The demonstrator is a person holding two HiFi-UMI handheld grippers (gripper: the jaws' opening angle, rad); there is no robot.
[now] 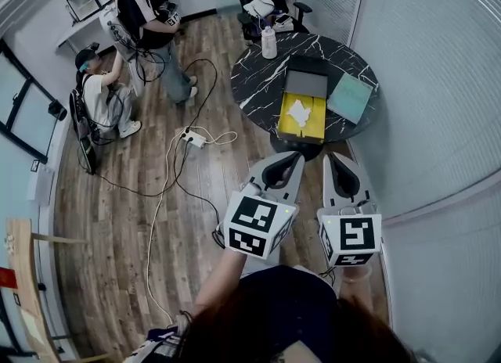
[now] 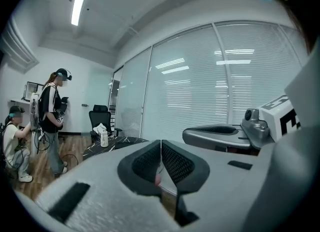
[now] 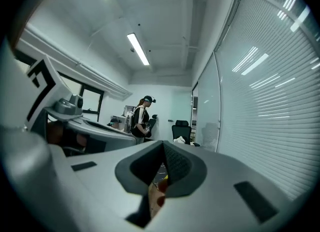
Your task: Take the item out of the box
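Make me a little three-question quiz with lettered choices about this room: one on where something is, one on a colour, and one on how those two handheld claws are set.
1. Where is the crumpled white item?
A. on the wooden floor
B. in the open yellow box
C. on a chair

2. What colour is the round marble table?
A. black with white veins
B. red
C. plain white

3. How do the jaws of the left gripper and the right gripper stand?
A. both wide apart
B. both together
C. one clamps a bottle

Answers:
1. B, the head view shows it lying on the box's yellow bottom.
2. A, the top is dark with pale streaks.
3. B, each gripper view shows its jaws meeting.
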